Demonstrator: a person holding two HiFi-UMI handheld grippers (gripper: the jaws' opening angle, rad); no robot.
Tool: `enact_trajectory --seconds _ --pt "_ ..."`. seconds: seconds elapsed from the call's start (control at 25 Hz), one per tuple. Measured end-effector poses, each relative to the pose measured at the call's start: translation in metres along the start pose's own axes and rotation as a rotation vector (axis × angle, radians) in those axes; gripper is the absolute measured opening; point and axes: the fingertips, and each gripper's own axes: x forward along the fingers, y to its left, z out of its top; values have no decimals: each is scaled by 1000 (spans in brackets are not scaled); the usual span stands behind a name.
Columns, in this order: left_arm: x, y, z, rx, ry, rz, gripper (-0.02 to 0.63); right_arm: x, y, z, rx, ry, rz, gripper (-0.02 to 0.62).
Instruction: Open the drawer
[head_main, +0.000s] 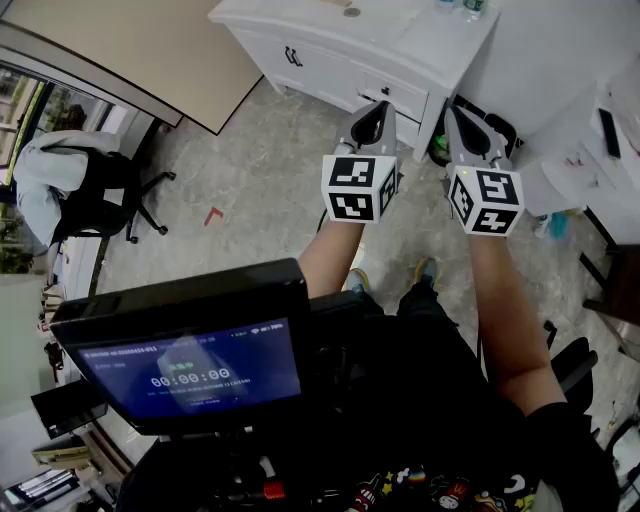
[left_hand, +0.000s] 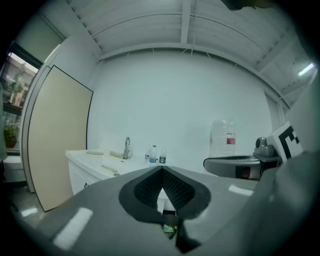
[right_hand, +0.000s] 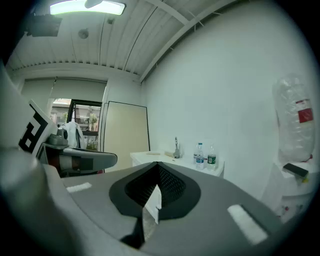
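The left gripper (head_main: 373, 112) and right gripper (head_main: 466, 125) hang side by side in the air, each with its jaws pressed together on nothing. Ahead of their tips stands a white cabinet (head_main: 330, 40). Its drawer (head_main: 395, 97) is closed, just beyond the left gripper's tip and untouched. Water bottles (right_hand: 205, 155) stand on the cabinet's top.
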Motion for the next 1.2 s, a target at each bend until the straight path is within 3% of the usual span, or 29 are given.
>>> enact_trajectory --seconds 0.4,0.72,1.04,1.2 --pt "19 4 -7 6 9 -14 1 11 -8 -3 -8 -20 11 23" --pt "77 14 -53 20 56 16 1 44 -44 -37 -6 6 74 23" --pt "159 73 -149 57 54 -38 19 111 -54 -138 7 3 39 23" --pt "212 114 -224 50 48 -81 114 148 -60 -203 13 -12 -7 23"
